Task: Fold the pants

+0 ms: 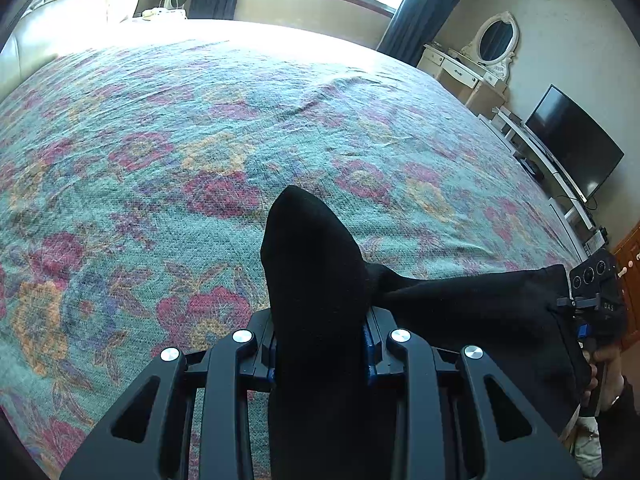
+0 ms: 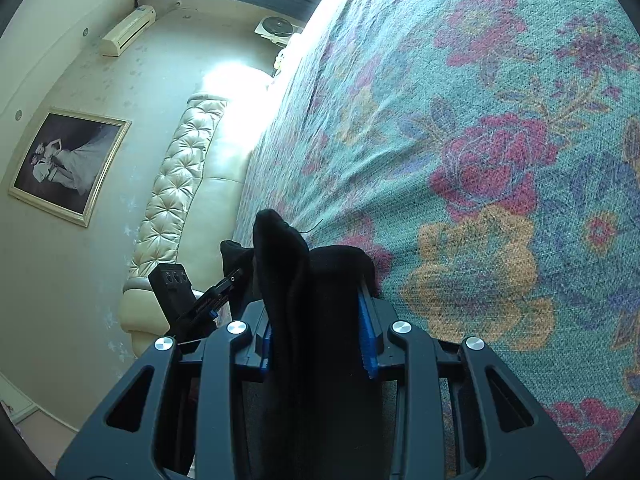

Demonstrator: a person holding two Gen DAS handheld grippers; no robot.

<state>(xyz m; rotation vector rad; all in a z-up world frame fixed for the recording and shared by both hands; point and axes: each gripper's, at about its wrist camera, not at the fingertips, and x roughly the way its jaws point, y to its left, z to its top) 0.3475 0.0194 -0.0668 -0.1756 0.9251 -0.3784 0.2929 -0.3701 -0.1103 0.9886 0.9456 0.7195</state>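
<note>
The black pants (image 1: 312,272) are bunched between the blue pads of my left gripper (image 1: 320,344), which is shut on them; a peak of cloth sticks out past the fingers. From there the fabric stretches right to my right gripper (image 1: 580,312), held by a hand at the frame's right edge. In the right wrist view, my right gripper (image 2: 316,340) is shut on a thick fold of the same black pants (image 2: 304,280). The left gripper (image 2: 208,300) shows to its left, with cloth in it. Both hold the pants above the floral bedspread (image 1: 200,152).
The bed with its floral cover (image 2: 480,160) fills most of both views. A tufted cream headboard (image 2: 176,176) and framed picture (image 2: 68,164) stand at one side. A vanity with an oval mirror (image 1: 496,40) and a television (image 1: 576,140) line the right wall.
</note>
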